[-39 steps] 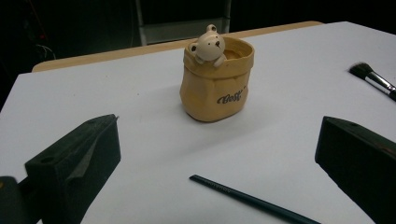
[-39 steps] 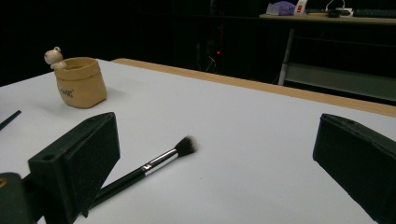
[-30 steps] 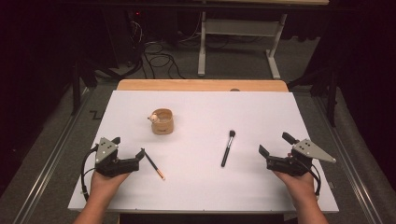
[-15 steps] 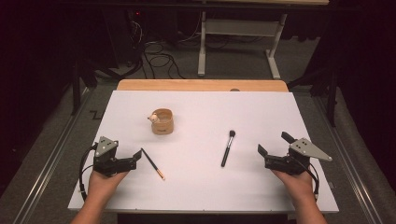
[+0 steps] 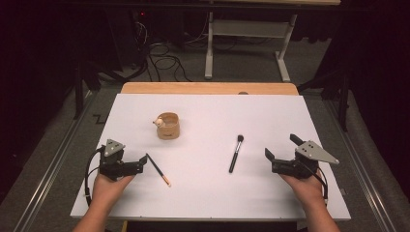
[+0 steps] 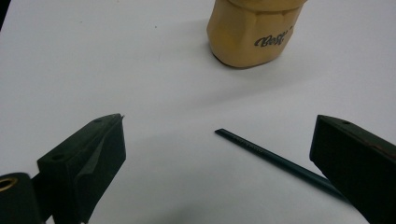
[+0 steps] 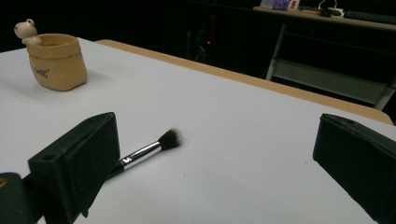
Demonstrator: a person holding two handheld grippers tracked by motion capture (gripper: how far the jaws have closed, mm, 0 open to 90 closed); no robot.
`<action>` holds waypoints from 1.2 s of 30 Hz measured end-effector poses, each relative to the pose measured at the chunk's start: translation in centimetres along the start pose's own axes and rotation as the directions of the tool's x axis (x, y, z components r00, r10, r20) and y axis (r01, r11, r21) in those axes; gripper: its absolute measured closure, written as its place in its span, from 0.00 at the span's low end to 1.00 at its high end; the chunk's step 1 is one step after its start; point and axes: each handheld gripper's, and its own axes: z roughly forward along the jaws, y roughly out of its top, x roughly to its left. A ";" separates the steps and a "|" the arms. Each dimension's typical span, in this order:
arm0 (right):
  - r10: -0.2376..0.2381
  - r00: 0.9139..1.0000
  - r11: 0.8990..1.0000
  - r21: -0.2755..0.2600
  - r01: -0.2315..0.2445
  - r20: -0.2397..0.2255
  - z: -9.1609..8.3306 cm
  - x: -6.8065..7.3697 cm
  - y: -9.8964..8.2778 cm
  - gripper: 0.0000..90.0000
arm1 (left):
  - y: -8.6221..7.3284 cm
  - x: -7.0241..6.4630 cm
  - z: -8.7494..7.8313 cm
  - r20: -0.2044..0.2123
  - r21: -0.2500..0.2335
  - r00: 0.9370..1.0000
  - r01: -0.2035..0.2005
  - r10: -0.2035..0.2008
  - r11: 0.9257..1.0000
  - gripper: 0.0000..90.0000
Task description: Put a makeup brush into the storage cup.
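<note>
Left gripper [image 5: 141, 162]: near the table's left front, jaws spread wide and holding nothing; in the left gripper view [image 6: 217, 158] the pencil's dark end lies between them.
Right gripper [image 5: 278, 151]: near the right front, jaws spread wide, empty; in its own view [image 7: 215, 163] the brush lies just past the left jaw.
Pencil [image 5: 158, 169]: one, flat on the sheet, slanting from the left gripper's tips toward the front edge; dark shaft [image 6: 266, 156] runs under the right jaw.
Brush [image 5: 236, 153]: one, flat, right of centre, bristles toward the far side, well apart from the pencil; bristle tip [image 7: 170, 136] clear of the jaw.
Cup [image 5: 168, 126]: one, tan, upright, left of centre, beyond the pencil [image 6: 252, 28], a small figure on its rim [image 7: 57, 59].
Table [image 5: 338, 193]: white sheet over a wooden top, wood showing along the far edge.
Open room: bare sheet between pencil and brush, and wide bare bands along the front and far right.
Count: two grippers, one pencil, one brush, one cup.
</note>
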 end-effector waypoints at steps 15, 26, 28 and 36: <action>0.037 0.997 0.998 0.048 -0.034 -0.071 0.4 0.9 -0.3 0.01 | 0.3 -0.6 1.2 -0.045 0.135 0.997 0.064 -0.058 0.989 0.05; 0.078 0.996 0.997 0.032 -0.076 -0.036 -0.1 0.2 -0.3 0.01 | 2.7 -0.8 0.2 0.021 0.164 0.998 0.052 -0.056 0.985 0.07; 0.058 0.998 0.998 0.029 -0.057 -0.030 -0.1 0.4 -0.1 0.01 | 3.3 -0.9 0.4 0.025 0.191 0.999 0.037 -0.043 0.981 0.07; 0.074 0.997 0.997 0.035 -0.073 -0.038 0.0 0.6 -0.3 0.01 | 4.1 -0.6 0.4 -0.010 0.279 1.000 0.012 -0.009 0.960 0.13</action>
